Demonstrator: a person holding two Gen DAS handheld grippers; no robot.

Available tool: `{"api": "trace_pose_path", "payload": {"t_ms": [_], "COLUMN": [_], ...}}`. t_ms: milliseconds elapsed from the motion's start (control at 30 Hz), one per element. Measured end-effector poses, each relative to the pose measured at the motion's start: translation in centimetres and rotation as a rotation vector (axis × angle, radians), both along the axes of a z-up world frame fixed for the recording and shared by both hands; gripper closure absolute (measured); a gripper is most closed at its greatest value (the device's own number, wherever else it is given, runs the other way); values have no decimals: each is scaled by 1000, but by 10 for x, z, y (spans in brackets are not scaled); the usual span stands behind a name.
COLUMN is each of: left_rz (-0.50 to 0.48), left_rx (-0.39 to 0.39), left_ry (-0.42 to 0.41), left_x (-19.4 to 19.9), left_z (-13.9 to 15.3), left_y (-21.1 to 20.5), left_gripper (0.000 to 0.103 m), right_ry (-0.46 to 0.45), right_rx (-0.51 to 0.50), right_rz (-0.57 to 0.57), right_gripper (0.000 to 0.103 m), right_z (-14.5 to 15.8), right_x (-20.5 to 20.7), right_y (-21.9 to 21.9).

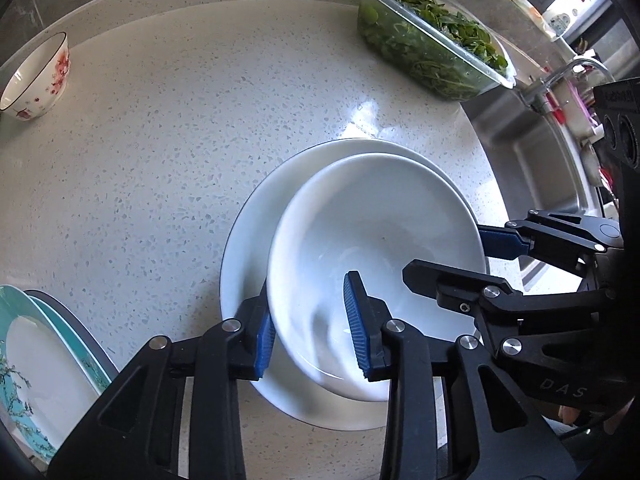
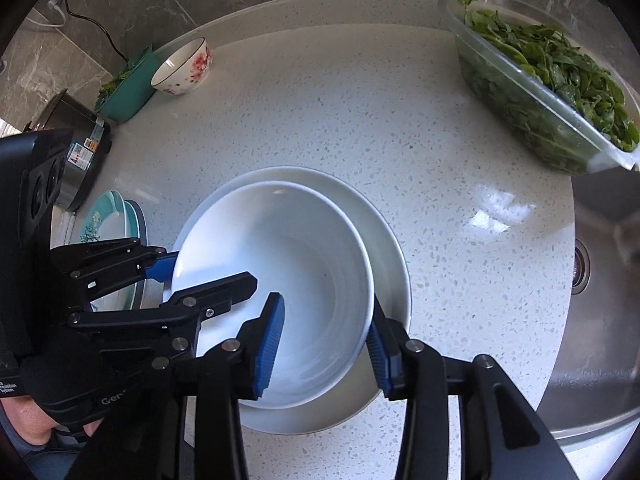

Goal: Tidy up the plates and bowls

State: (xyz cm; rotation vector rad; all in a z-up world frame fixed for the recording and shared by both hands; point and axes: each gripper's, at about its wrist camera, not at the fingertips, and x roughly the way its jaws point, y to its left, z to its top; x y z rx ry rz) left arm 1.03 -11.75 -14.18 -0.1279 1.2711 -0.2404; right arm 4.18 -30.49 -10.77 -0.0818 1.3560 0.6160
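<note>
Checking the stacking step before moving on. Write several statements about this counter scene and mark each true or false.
1. The plain white bowl sits inside the wider white plate. True.
2. The clear glass dish holds red tomatoes. False: it holds green leaves.
3. The small floral bowl is stacked in the white bowl. False: it stands apart, near the counter's back edge.
4. Each of the left gripper and right gripper straddles the white bowl's rim. True.
5. Teal-rimmed plates lie beside the white plate. True.
</note>
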Motion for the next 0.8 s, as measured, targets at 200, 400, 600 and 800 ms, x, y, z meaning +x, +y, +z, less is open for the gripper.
{"api": "trace_pose_path", "payload": {"t_ms": [200, 400, 600, 800], "left_rz": [1, 13, 35, 100], "left_rx": [-11, -49, -156, -270], "left_ry": [-37, -36, -67, -128], "left_x": [-3, -6, -10, 1], "left_z": [13, 24, 55, 101], "left_y": [3, 12, 27, 91], "left_gripper": [55, 30, 17, 17], "right_ry": [3, -7, -41, -61], "right_rx": [42, 77, 159, 272], "right_rz": [-36, -57, -39, 28], "right_gripper": [53, 41, 33, 27], "right_z": [8, 28, 65, 97], "right_x": [1, 2, 19, 62], "right_y": [-12, -21, -18, 12]}}
